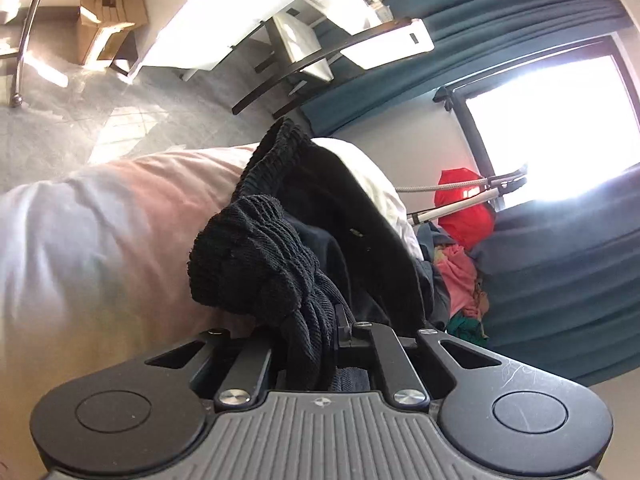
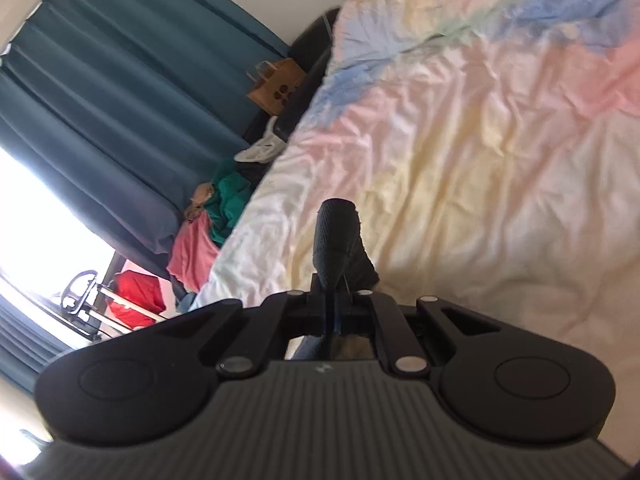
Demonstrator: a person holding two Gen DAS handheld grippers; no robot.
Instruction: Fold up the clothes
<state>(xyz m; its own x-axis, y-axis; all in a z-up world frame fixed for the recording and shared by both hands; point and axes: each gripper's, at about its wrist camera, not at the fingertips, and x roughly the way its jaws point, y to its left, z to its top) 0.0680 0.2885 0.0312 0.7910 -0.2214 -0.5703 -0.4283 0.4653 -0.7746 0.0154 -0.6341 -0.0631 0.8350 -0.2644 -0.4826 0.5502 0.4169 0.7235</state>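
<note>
A dark knitted garment (image 1: 260, 256) with a ribbed band bunches over my left gripper (image 1: 316, 320), which is shut on it; the cloth trails away over the pale bed cover (image 1: 100, 232) and hides the fingertips. In the right wrist view my right gripper (image 2: 334, 280) is shut on a dark ribbed fold of the garment (image 2: 338, 236) that sticks up between its jaws, above the pastel bed cover (image 2: 480, 160).
A heap of pink, green and red clothes (image 2: 200, 240) lies on the floor between the bed and the teal curtains (image 2: 120, 100). A brown paper bag (image 2: 276, 86) stands by the bed's far corner. White desk (image 1: 208, 28), cardboard boxes (image 1: 108, 16) and a bright window (image 1: 552, 120) lie beyond.
</note>
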